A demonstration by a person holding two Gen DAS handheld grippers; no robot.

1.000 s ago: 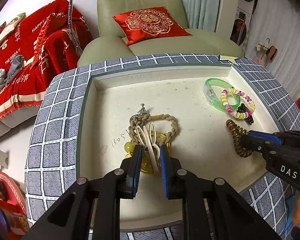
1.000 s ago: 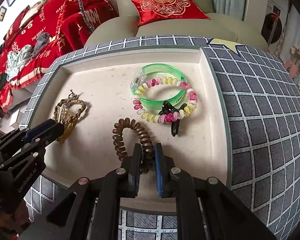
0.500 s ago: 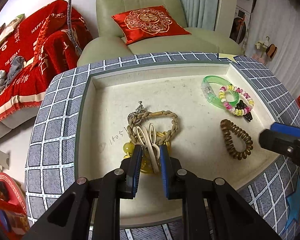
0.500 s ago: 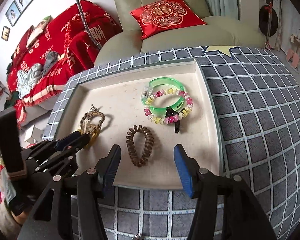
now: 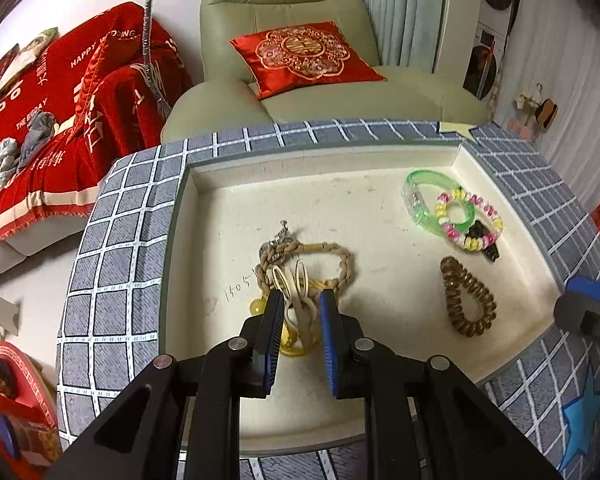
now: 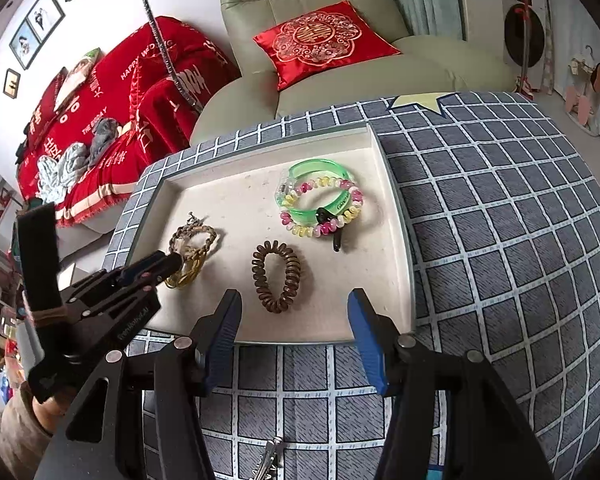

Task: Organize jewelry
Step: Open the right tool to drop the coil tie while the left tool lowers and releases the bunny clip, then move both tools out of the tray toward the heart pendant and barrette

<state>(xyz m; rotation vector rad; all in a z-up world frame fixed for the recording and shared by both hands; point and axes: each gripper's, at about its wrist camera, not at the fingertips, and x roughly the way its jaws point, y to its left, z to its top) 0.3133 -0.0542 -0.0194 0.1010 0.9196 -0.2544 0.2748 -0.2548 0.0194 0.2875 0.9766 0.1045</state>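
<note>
Left hand-held gripper on the tangle, right one free

My left hand-held gripper (image 5: 299,320) sat narrow, pinching the cream hair tie (image 5: 296,292) atop the braided bracelet (image 6: 192,240); my right hand-held gripper (image 6: 294,334) hung wide open.
Lifting could drag the tangled bracelet along.
The brown coil tie (image 6: 276,276) lay mid-tray (image 6: 396,240), long axis pointing away from me.

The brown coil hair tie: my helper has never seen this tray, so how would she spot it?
Look in the cream tray on the grid-patterned cloth. The brown coil hair tie lies alone near the front edge, between two clusters of bracelets. It alone is a dark spiral, like telephone cord.
</note>
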